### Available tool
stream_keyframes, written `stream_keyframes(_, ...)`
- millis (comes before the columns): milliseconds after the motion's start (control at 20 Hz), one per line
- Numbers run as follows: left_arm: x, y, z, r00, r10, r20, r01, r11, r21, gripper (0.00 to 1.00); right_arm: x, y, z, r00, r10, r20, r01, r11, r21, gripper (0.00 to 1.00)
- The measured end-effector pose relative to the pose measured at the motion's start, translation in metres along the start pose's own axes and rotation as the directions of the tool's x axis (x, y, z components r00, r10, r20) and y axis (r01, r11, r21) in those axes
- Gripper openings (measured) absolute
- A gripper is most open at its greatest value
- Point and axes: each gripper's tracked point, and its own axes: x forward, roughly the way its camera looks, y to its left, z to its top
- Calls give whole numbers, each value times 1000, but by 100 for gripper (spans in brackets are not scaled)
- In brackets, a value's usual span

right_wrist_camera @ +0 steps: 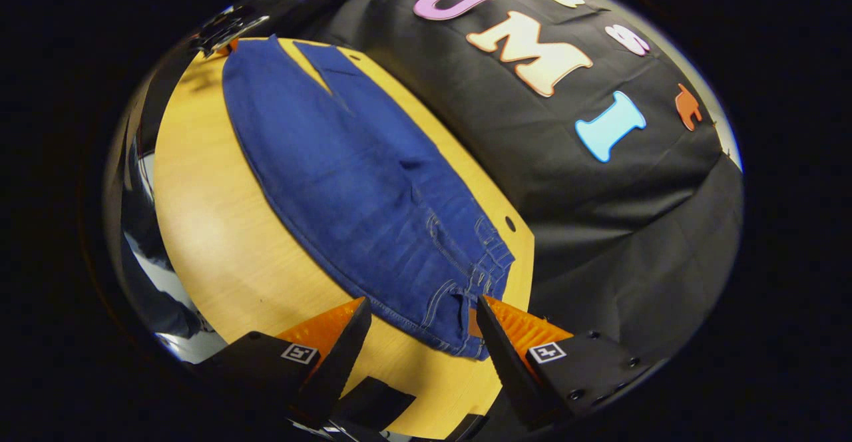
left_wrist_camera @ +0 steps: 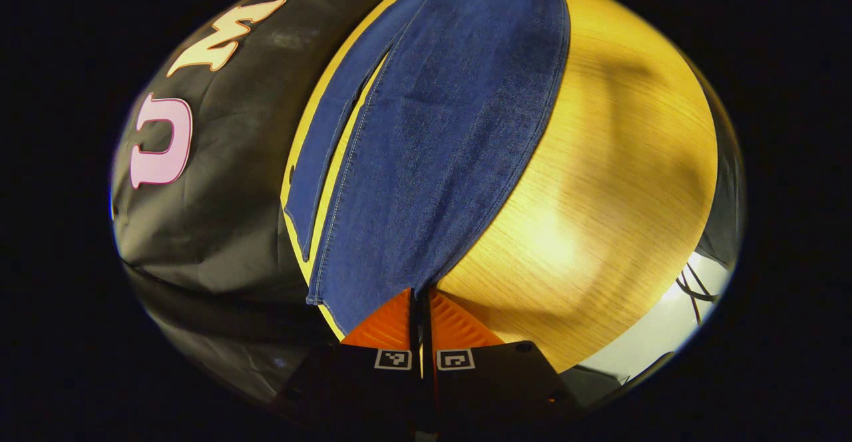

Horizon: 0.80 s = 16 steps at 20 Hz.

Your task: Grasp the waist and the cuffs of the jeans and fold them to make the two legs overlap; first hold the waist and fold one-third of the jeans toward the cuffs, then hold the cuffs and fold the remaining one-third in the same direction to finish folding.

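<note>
Blue jeans (right_wrist_camera: 359, 182) lie flat and lengthwise on the wooden table (right_wrist_camera: 219, 229), one leg mostly over the other. In the left gripper view the jeans (left_wrist_camera: 439, 136) stretch away from me, and the lower leg (left_wrist_camera: 326, 142) peeks out on the left. My left gripper (left_wrist_camera: 421, 299) is shut, its tips pinching the near cuff hem. It also shows far off in the right gripper view as the left gripper (right_wrist_camera: 226, 29) at the cuff end. My right gripper (right_wrist_camera: 423, 309) is open low over the table, its fingers on either side of the waist corner (right_wrist_camera: 466, 309), apart from the cloth.
The black cloth wall (right_wrist_camera: 599, 216) hangs right behind the table's far long edge. Bare wood (left_wrist_camera: 599, 196) runs along the jeans' other side. A pale floor with dark cables (left_wrist_camera: 692, 285) lies beyond the table edge. A small hole (right_wrist_camera: 510, 221) marks the tabletop near the waist.
</note>
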Motion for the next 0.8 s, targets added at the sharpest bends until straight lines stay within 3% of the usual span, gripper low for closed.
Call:
stream_keyframes(300, 2, 1, -1, 1000, 13, 7, -13, 1000, 4, 0, 22, 23, -20, 995, 64, -71, -78, 977, -201, 99)
stream_keyframes(400, 2, 0, -1, 1000, 15, 6, -16, 1000, 8, 0, 34, 24, -16, 995, 63, -72, -80, 961, -265, 91)
stream_keyframes(600, 2, 0, -1, 1000, 19, 5, -20, 1000, 19, 0, 55, 25, -10, 996, 54, -69, -73, 949, -308, 69)
stream_keyframes(800, 2, 0, -1, 1000, 25, -1, -25, 1000, 1, 0, 64, 37, -12, 993, 71, -99, -98, 949, -299, 33)
